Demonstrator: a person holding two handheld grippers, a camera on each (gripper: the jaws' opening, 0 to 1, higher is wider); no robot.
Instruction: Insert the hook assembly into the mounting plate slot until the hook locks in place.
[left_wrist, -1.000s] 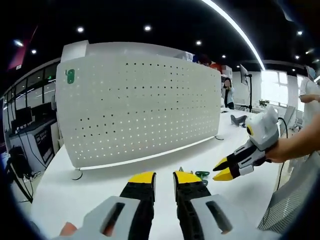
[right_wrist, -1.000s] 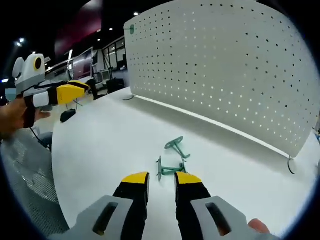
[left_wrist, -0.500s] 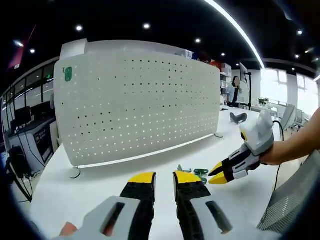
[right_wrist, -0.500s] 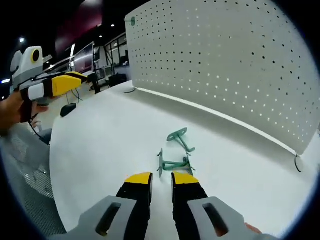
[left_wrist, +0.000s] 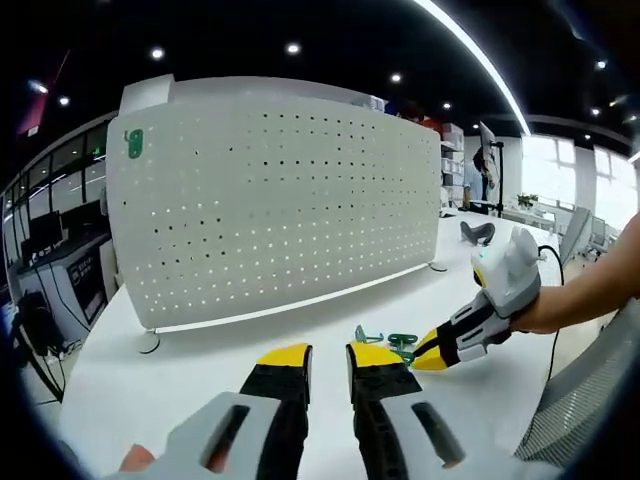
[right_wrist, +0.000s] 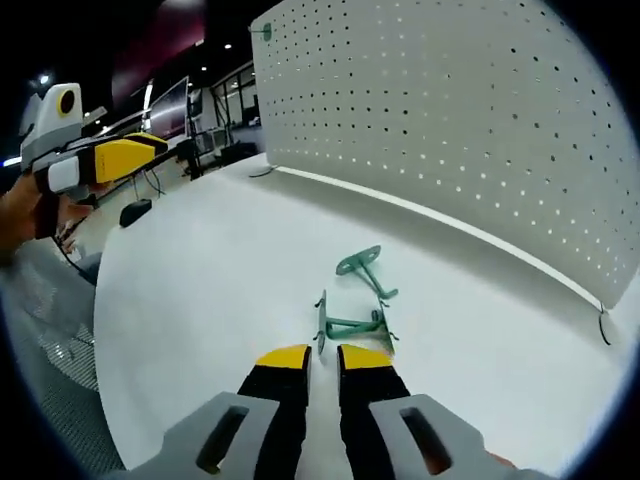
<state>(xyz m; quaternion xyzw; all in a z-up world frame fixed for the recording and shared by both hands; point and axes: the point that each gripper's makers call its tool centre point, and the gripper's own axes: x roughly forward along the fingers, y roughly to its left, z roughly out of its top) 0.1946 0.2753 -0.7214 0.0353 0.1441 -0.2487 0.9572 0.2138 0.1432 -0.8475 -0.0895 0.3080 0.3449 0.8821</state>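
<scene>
A white perforated mounting plate (left_wrist: 270, 200) (right_wrist: 450, 130) stands upright on the white table (left_wrist: 140, 400) (right_wrist: 200, 280). One green hook (left_wrist: 133, 143) (right_wrist: 262, 32) hangs near its top corner. Two loose green hook assemblies lie on the table: one (right_wrist: 350, 325) (left_wrist: 403, 344) just beyond my right gripper's tips, the other (right_wrist: 362, 270) (left_wrist: 368, 337) a little farther toward the plate. My right gripper (right_wrist: 323, 352) (left_wrist: 432, 357) hovers low over the table, jaws a narrow gap apart and holding nothing. My left gripper (left_wrist: 328, 357) (right_wrist: 160, 150) is held off to the side, narrowly open and empty.
A mesh chair back (left_wrist: 590, 400) (right_wrist: 50, 380) sits at the table's near edge. A dark mouse-like object (right_wrist: 135, 212) lies near the table's far side. A person (left_wrist: 482, 175) stands in the background beyond the plate.
My right gripper has dropped toward the near hook assembly and its jaws have narrowed. The left gripper has barely moved.
</scene>
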